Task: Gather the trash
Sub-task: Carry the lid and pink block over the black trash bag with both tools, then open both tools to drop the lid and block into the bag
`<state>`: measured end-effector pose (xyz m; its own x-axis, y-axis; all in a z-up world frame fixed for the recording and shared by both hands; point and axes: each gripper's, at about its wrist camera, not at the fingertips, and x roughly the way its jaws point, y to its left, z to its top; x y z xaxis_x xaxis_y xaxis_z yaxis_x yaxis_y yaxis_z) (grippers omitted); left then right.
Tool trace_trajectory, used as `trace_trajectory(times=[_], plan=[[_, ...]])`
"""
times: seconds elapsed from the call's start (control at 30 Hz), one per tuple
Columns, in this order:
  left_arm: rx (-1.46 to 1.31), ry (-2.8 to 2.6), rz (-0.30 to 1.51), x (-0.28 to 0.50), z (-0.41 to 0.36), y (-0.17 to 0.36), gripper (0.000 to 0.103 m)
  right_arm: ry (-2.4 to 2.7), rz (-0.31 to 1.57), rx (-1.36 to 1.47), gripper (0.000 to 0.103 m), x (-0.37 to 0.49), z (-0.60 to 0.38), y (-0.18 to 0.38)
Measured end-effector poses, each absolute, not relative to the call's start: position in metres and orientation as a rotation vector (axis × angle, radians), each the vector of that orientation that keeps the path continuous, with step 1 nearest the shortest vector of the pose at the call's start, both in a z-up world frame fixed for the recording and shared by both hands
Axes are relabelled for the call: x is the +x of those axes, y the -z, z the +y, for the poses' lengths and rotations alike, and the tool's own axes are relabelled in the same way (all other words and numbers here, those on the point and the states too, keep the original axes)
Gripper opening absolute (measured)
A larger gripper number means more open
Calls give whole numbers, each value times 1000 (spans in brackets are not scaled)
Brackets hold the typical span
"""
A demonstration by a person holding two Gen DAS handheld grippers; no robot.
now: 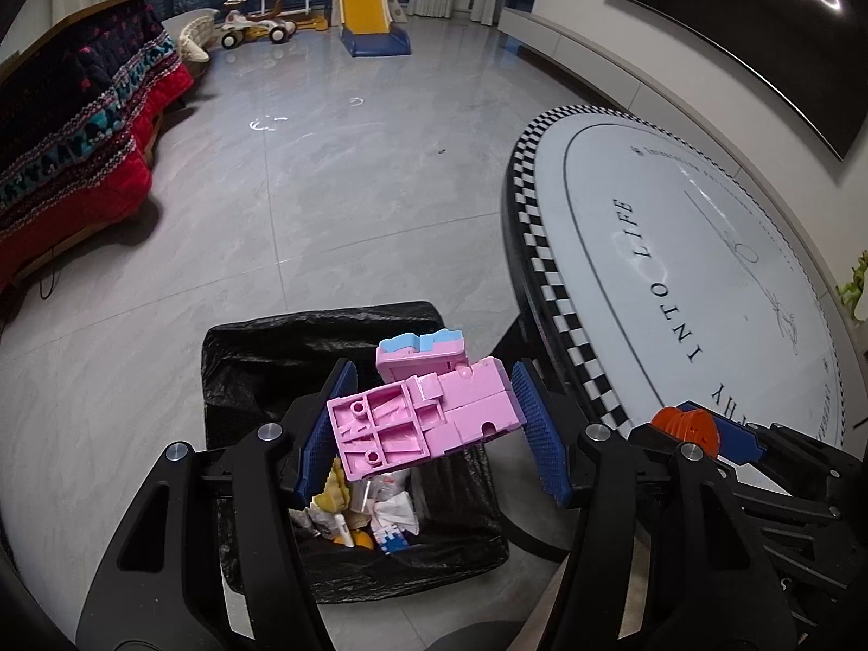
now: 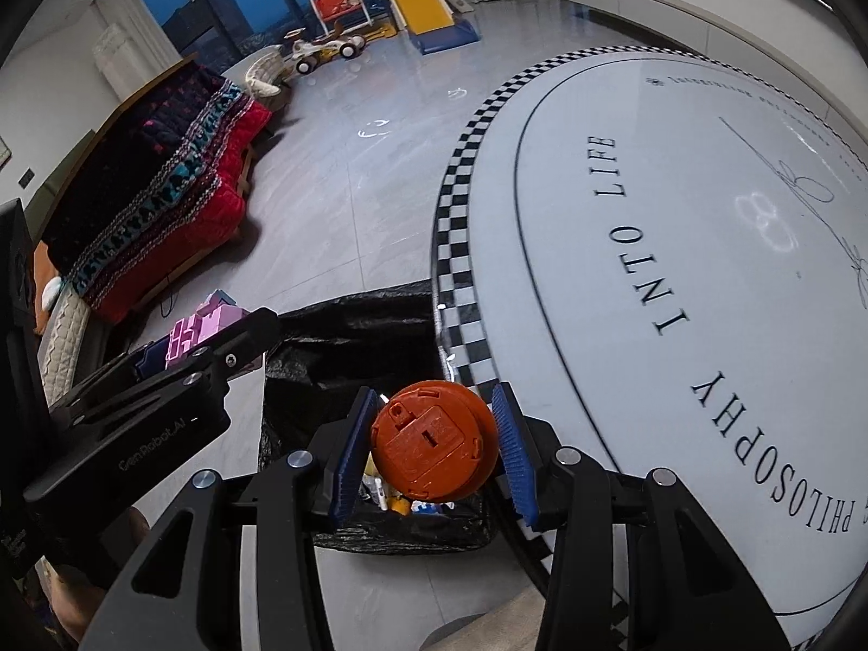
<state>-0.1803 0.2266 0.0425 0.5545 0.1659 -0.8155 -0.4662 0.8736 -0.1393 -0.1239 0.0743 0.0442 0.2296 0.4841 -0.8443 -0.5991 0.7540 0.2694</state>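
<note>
My left gripper [image 1: 431, 426] is shut on a pink plastic toy block [image 1: 428, 415] with a blue top, held over the open mouth of a bin lined with a black bag [image 1: 304, 336]. Crumpled wrappers and tissue [image 1: 374, 515] lie inside the bin. My right gripper [image 2: 431, 447] is shut on a round orange plastic toy [image 2: 431, 442], its flat underside toward the camera, above the same bin [image 2: 347, 347]. In the right wrist view the left gripper [image 2: 163, 380] reaches in from the left with the pink toy [image 2: 203, 328]. The orange toy [image 1: 686, 426] shows at right in the left wrist view.
A low oval table [image 2: 678, 282] with a checkered rim and printed lettering stands right beside the bin. A sofa with a red and dark patterned blanket [image 1: 70, 146] is at the left. A yellow slide [image 1: 363, 2], a swing and a ride-on car stand far across the grey tiled floor.
</note>
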Motion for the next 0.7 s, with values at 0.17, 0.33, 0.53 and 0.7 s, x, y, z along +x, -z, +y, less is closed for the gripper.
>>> trace_trajectory(times=[0.17,0.33,0.53,0.7], plan=[[-373,-455,937,-205,250,-26,58,-810,1127,-174,46,-144,105,-37],[-398,-529,964,-227,272,-8,59,-855,1146,-223,46,-160,128,-28],[-424,-604,999,-245,295,8,59,-892,1172,-267,46,-172,151,-16],[-463,-657,1048,-252,313,24,99,-936,1211,-342,68,-177,174,-3]])
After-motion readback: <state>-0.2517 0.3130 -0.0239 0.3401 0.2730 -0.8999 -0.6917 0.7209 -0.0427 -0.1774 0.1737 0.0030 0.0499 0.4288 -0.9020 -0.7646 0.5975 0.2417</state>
